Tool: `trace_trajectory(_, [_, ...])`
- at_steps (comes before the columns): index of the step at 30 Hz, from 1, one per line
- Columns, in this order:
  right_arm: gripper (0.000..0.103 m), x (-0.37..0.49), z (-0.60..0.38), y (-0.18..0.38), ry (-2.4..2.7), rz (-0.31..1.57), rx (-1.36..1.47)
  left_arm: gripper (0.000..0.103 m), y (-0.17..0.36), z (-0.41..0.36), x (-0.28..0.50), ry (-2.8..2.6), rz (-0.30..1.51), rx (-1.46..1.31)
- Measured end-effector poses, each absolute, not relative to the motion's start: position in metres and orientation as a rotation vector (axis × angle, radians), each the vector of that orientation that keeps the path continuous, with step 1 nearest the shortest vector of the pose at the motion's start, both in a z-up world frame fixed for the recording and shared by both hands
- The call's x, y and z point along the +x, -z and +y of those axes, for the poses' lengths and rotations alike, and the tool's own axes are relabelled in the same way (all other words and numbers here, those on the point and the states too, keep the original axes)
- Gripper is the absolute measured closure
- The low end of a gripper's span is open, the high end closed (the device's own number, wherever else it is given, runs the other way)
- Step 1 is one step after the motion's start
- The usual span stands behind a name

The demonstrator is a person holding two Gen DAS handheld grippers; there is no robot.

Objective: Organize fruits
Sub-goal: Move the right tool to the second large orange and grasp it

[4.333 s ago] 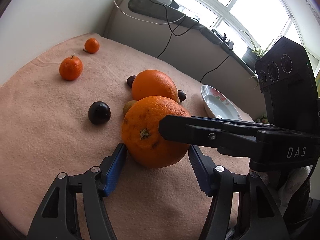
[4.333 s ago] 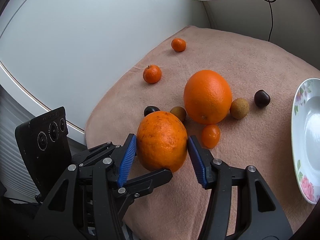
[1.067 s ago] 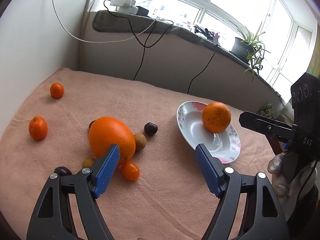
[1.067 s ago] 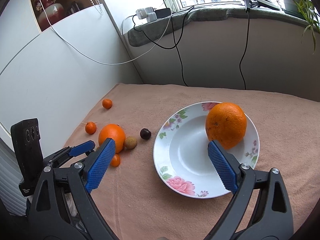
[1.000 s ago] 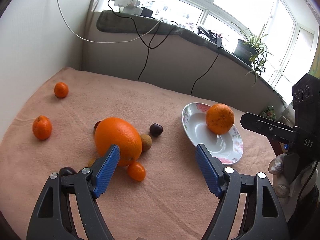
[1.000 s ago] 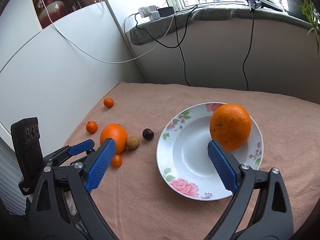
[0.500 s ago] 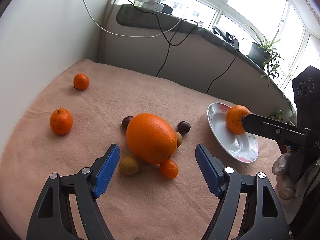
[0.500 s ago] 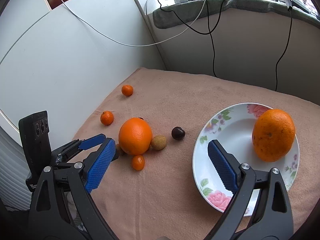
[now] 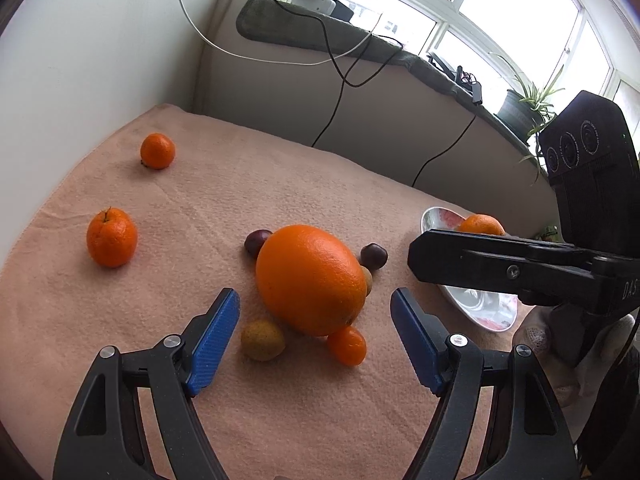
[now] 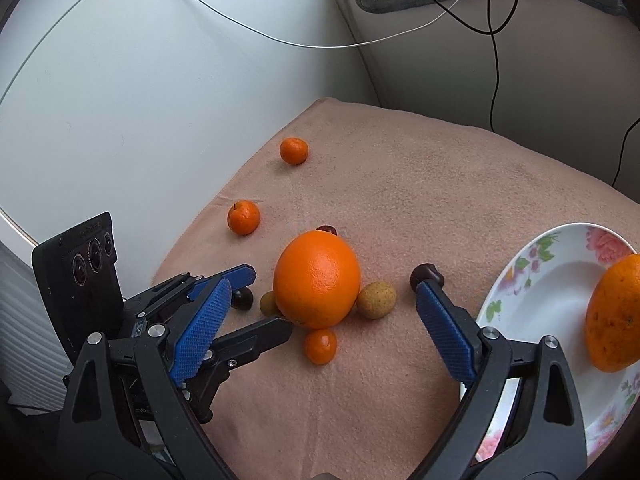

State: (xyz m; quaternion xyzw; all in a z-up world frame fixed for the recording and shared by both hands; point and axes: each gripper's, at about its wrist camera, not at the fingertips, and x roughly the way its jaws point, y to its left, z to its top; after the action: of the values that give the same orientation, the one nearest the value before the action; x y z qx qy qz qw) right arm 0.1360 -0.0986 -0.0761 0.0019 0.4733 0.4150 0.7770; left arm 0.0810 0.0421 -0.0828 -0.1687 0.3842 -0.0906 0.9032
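Observation:
A large orange (image 9: 310,278) (image 10: 318,278) lies on the pink cloth (image 9: 200,208) among small fruits: a tiny orange kumquat (image 9: 347,345) (image 10: 320,345), yellow-brown fruits (image 9: 262,339) (image 10: 376,300) and dark plums (image 9: 374,255) (image 10: 426,274). My left gripper (image 9: 314,320) is open and empty, its jaws wide just in front of the large orange. My right gripper (image 10: 320,316) is open and empty, also facing that orange. A second orange (image 10: 614,316) (image 9: 478,225) lies in the floral white plate (image 10: 548,280) (image 9: 472,300) at the right.
Two mandarins (image 9: 111,237) (image 9: 157,150) (image 10: 243,217) (image 10: 294,150) lie apart at the cloth's left. A white wall (image 9: 80,60) borders the left side. A ledge with cables (image 9: 340,60) runs behind. The two grippers are close together, each showing in the other's view.
The right gripper, which had set one orange in the plate, has swung left from the plate to the fruit cluster. The left gripper has moved closer to the large orange. Both stay open.

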Motion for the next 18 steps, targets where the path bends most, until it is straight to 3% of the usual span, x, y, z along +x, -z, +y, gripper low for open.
trace_trajectory(18, [0.008, 0.149, -0.056, 0.097, -0.961, 1.091, -0.086, 0.025, 0.092, 0.046, 0.094, 0.209, 0.808, -0.381])
